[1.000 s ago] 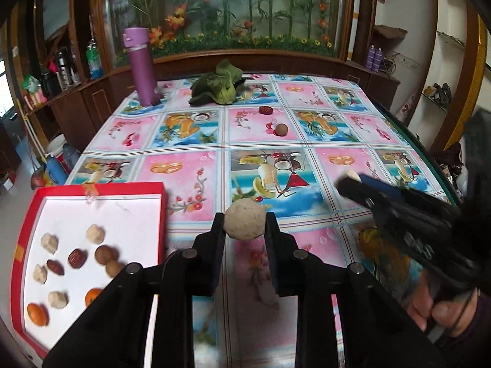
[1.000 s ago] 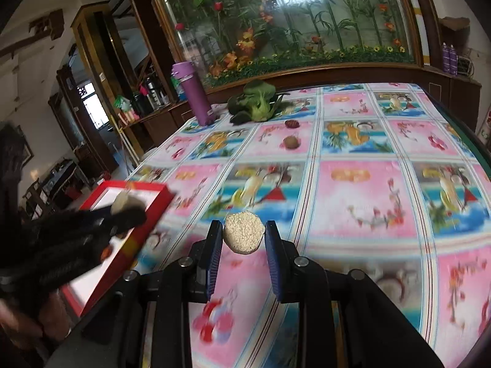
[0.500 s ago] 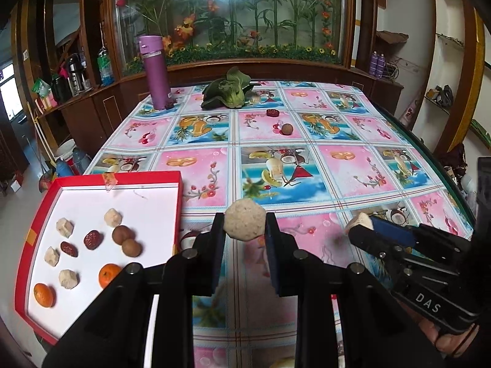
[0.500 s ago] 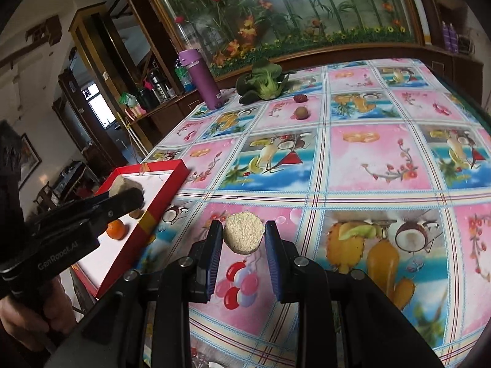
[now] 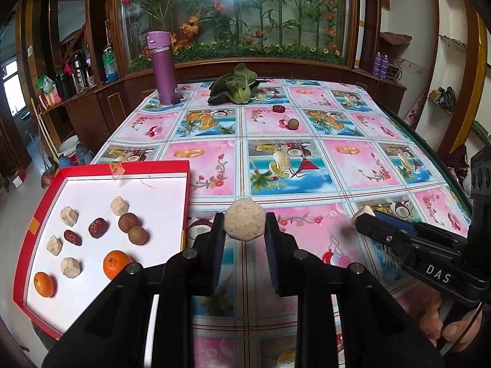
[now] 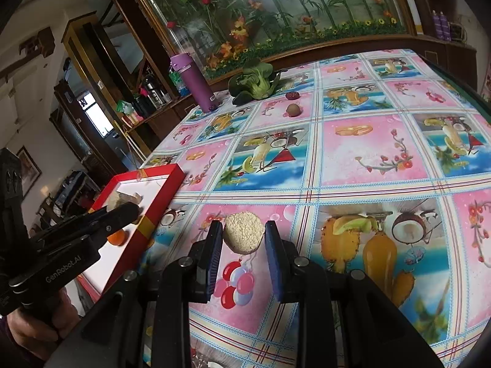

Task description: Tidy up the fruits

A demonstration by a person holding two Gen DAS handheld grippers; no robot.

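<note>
Since the earlier frame the left tool [image 5: 244, 230] has drawn back toward the near edge of the desk [image 5: 362, 165], so more of the red tray [image 5: 101, 168] shows at its left; the right tool [image 6: 244, 237] has rolled slightly and sits lower over the cloth. Both tools are nearly closed, each clamped on a pale rough ball: the left ball [image 5: 244, 220] and the right ball [image 6: 244, 232] sit between the pad tips, clear of the desk. The tray already holds pale lumps, dark dates, brown round fruit and two oranges [image 5: 116, 264]. Risks, as judged: grip is at the fingertips only, so a jolt could pop a ball loose and roll it off the desk. A release over the crowded tray middle could knock the brown fruit [image 5: 137, 234]. The two tools are near; crossing paths at the tray rim could collide.
</note>
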